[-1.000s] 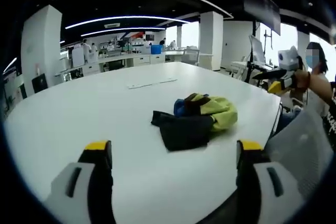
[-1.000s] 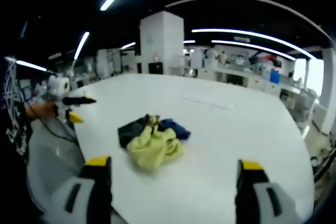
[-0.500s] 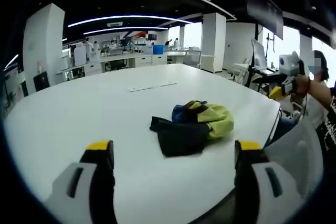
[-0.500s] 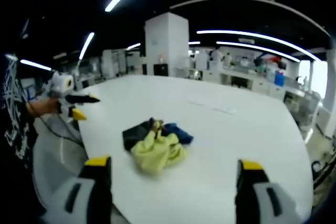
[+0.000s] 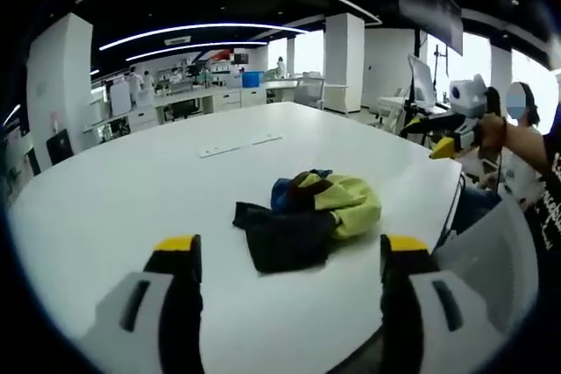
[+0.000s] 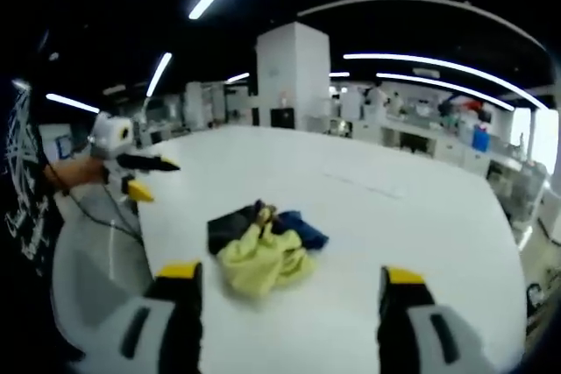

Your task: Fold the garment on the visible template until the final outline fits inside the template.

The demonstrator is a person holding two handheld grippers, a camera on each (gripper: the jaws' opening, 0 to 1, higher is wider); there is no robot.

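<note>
Left gripper (image 5: 285, 256) and right gripper (image 6: 289, 285), jaws apart and empty, face the crumpled garment (image 5: 307, 216); template possibly the faint table (image 5: 131, 190) marks. Next: spread it.

Ahead of my left gripper (image 5: 287, 256): bare white table (image 5: 114, 190) from 9 to 12 o'clock, open passage.
In the way: crumpled garment (image 5: 307, 216) just past the jaws at 12 to 1 o'clock.
Right gripper (image 6: 289, 282): garment at 11 o'clock; table surface free from 12 to 3 o'clock.
</note>
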